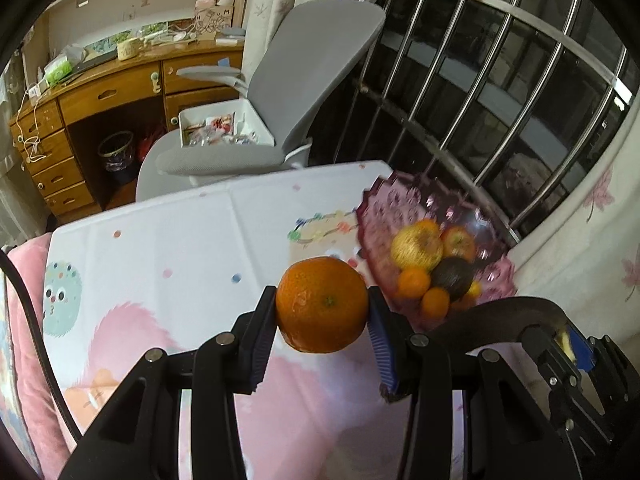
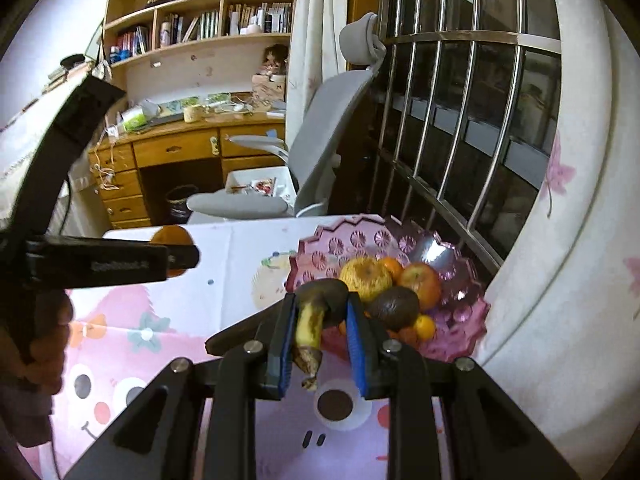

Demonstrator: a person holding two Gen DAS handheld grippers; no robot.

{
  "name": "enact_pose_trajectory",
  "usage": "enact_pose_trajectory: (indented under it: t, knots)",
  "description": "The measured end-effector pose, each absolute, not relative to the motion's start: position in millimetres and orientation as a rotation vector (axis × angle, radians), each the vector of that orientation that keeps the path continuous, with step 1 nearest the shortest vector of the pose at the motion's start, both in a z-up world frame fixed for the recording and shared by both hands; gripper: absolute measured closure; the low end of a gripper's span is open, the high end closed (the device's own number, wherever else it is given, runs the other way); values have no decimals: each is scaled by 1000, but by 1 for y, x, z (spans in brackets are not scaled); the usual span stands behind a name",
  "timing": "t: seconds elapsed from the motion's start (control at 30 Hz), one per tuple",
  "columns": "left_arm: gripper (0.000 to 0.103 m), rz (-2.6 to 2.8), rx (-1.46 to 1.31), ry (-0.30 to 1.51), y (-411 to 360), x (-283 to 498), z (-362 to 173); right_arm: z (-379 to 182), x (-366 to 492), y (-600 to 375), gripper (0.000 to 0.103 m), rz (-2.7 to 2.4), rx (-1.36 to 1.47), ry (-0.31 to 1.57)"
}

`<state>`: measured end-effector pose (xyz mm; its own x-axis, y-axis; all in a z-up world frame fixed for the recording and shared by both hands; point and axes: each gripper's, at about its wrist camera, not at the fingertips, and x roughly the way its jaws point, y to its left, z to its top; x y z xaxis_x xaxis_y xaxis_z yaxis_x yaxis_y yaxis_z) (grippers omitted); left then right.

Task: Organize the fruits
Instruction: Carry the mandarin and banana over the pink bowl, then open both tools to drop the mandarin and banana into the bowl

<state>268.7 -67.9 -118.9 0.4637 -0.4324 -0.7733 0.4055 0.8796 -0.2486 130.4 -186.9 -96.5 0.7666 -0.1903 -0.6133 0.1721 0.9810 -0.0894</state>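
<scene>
A wooden desk (image 1: 120,92) with rows of drawers stands against the far wall under cluttered bookshelves (image 2: 208,20), its top strewn with papers, a mug and white cables, and a dark waste bin (image 1: 117,156) sits in its knee space. In front of it a grey office chair (image 1: 304,80) with a headrest carries a white box of small items (image 1: 224,128) on its seat. To the right a dark window behind curved steel bars (image 1: 500,80) is flanked by pale curtains printed with pink flowers (image 2: 560,184), and a cartoon-printed white and pink cloth (image 1: 168,248) covers the near surface.
</scene>
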Motion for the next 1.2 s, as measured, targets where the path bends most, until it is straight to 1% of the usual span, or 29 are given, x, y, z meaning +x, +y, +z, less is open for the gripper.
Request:
enact_pose_trajectory:
  t: [0.2, 0.4, 0.77, 1.0, 1.07, 1.1, 1.13, 1.2]
  knots:
    - [61, -515, -46, 932, -105, 280, -109, -88, 141, -229, 79, -170, -2, 677]
    - [61, -524, -35, 947, -144, 289, -113, -96, 153, -271, 79, -140, 18, 706]
    - [61, -533, -14, 1046, -200, 301, -146, -131, 169, -336, 79, -153, 76, 831]
    - [60, -517, 14, 1131, -218, 306, -163, -139, 173, -353, 78, -127, 127, 869]
    - [59, -514, 17, 1161, -221, 308, -167, -141, 175, -356, 74, -138, 144, 893]
    - [59, -513, 18, 1174, -221, 308, -168, -144, 176, -359, 68, -148, 161, 916]
    - [59, -517, 19, 1182, -220, 308, -168, -146, 177, -362, 59, -153, 177, 931]
    - [54, -521, 19, 1186, -218, 306, -166, -150, 176, -366, 51, -170, 224, 957]
